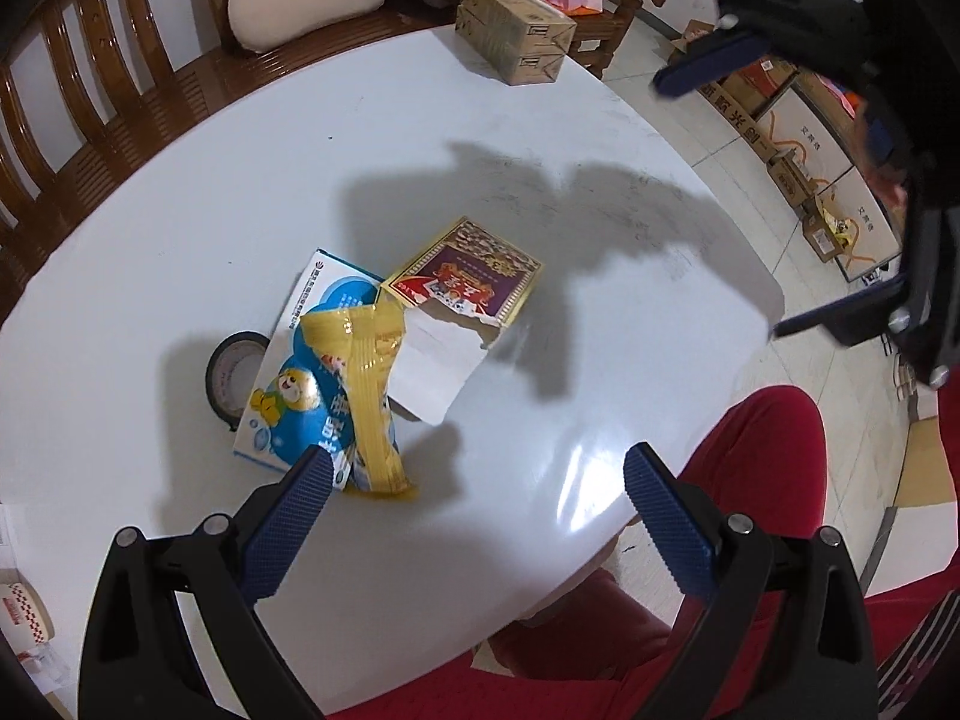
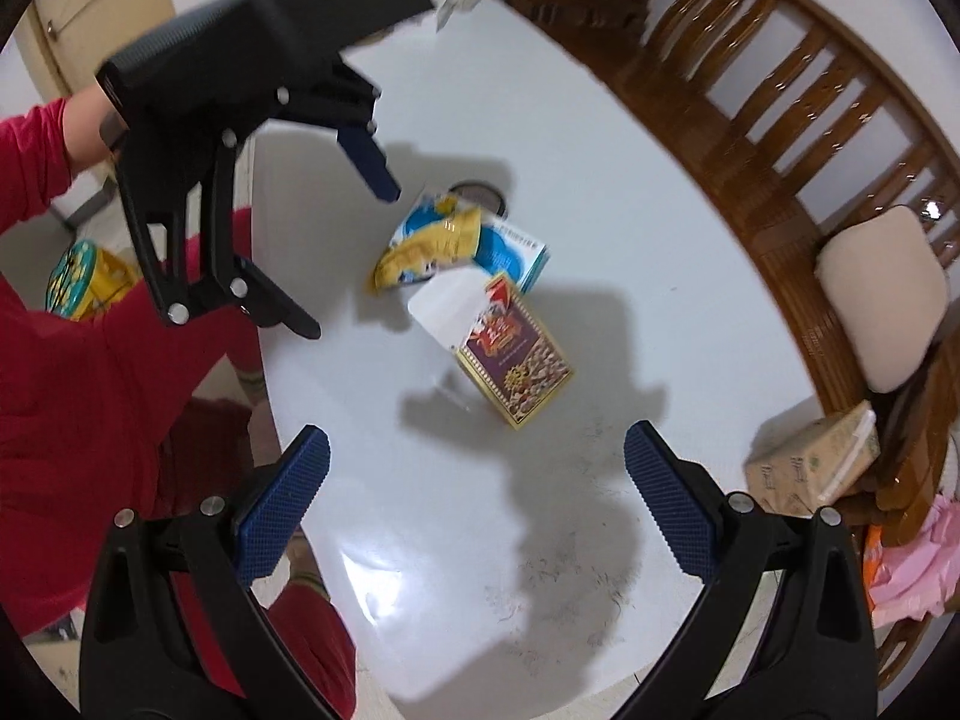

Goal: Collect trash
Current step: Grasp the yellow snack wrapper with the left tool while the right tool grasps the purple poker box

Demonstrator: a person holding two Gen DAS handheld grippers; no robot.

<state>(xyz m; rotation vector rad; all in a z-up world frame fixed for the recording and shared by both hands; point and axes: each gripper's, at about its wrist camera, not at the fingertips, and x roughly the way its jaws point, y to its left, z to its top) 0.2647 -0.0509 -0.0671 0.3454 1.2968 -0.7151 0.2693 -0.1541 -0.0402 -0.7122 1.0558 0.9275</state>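
Hovering above the white desk [image 1: 180, 252], both grippers hold nothing: the left gripper [image 1: 477, 501] has its blue pads spread wide, and the right gripper [image 2: 477, 498] is likewise spread with only bare desk between its fingers. The trash sits in one loose heap near the desk's middle. A yellow snack wrapper [image 1: 366, 384] drapes over a blue carton [image 1: 294, 396], which leans on a roll of tape [image 1: 231, 375] at its 9 o'clock. A torn gold-and-purple box [image 1: 474, 282], its white flap ripped open, lies at the heap's 2 o'clock, touching the wrapper.

The wrapper's lower end lies just ahead of the left gripper's left pad, so it looks like the easiest first pick: it is on top, thin and crumpled, and lifting it should disturb nothing beneath.

Room is generous. Bare desk rings the heap on all sides, the tissue packs [image 1: 513, 36] stand well apart at 12 o'clock by the far rim, and the near edge lies at 5 o'clock beside the person's red clothing [image 1: 750, 468]. No bin is in view.
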